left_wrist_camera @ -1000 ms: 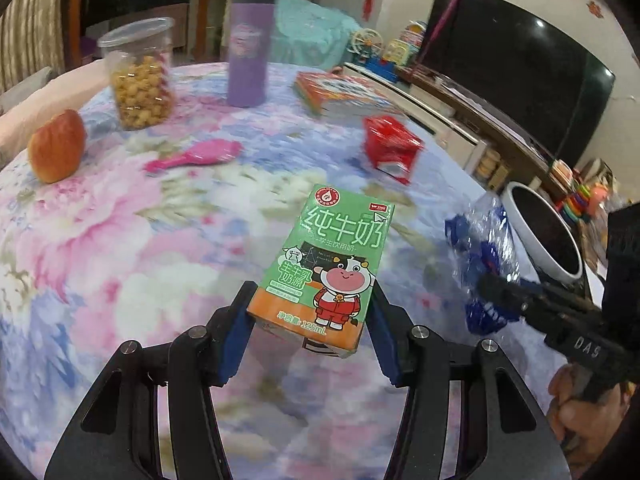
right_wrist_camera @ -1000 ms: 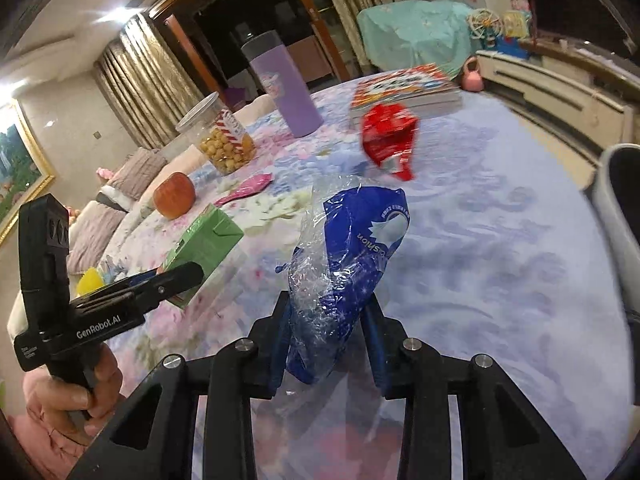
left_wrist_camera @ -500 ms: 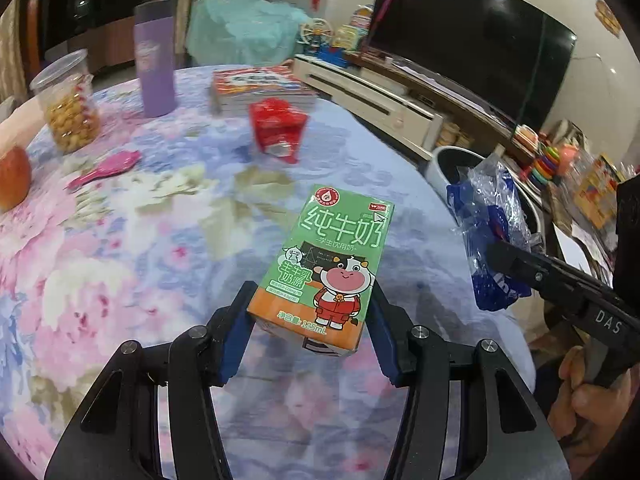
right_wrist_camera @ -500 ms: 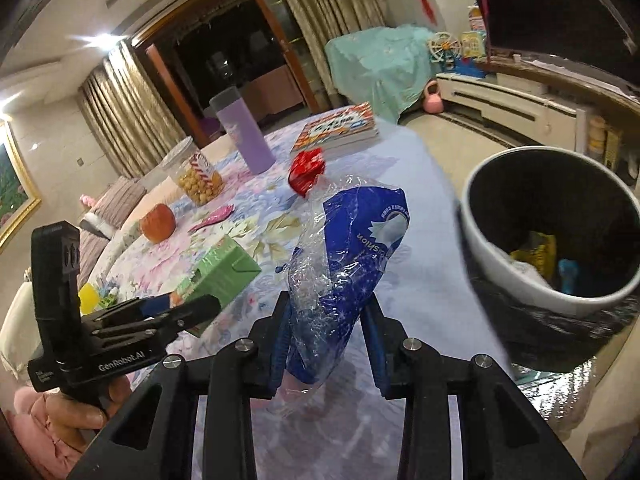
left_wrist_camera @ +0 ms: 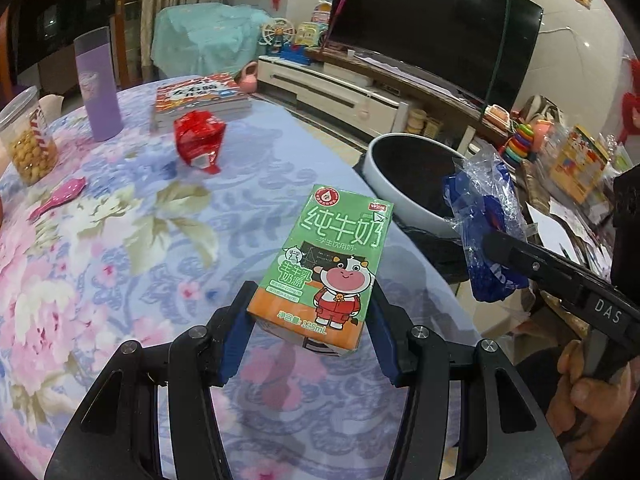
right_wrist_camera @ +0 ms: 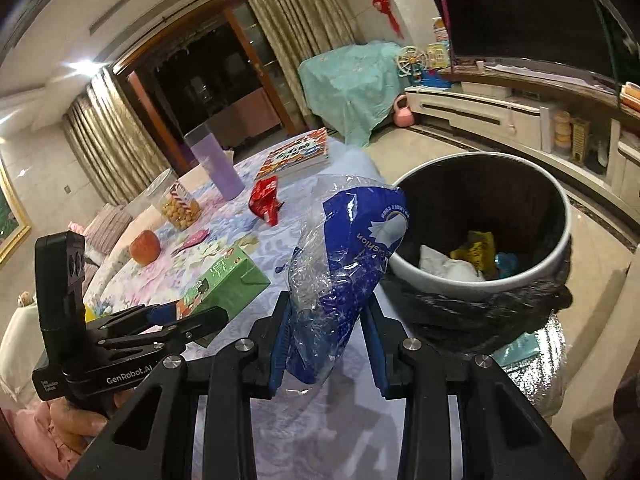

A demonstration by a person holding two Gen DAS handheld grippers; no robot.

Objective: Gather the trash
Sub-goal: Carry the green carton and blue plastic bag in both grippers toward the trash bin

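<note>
Left hand-held gripper [left_wrist_camera: 310,330]: jaws closed against both sides of a green milk carton [left_wrist_camera: 334,264]. The carton is held clear of the worktop [left_wrist_camera: 120,240], printed face up, above the worktop's right-hand edge region. In the right wrist view the same gripper [right_wrist_camera: 200,320] appears at lower left, with the carton [right_wrist_camera: 224,284] between its fingers.

Right hand-held gripper [right_wrist_camera: 326,344]: jaws closed on a crumpled blue and clear plastic bag [right_wrist_camera: 344,264]. The bag stands up from between the fingers, and its upper end overlaps the near rim of the trash bin [right_wrist_camera: 560,256]. In the left wrist view this gripper [left_wrist_camera: 492,240] enters from the right, and the bag [left_wrist_camera: 486,232] hangs in front of the bin [left_wrist_camera: 384,184].

Trash bin: round, pale rim, dark liner, positioned beside the right edge of the worktop. White, yellow and blue items lie at its bottom.

Worktop: round, covered with a floral cloth. A red wrapper [left_wrist_camera: 199,140] lies toward the far edge, just in front of a stack of books [left_wrist_camera: 198,98]. A purple tumbler [left_wrist_camera: 99,84] stands at the far left edge, with a clear jar of snacks [left_wrist_camera: 26,136] beside it nearer the left edge. A pink spoon-shaped item [left_wrist_camera: 58,200] lies near the left edge. An apple [right_wrist_camera: 145,246] is visible in the right wrist view beyond the carton.
</note>
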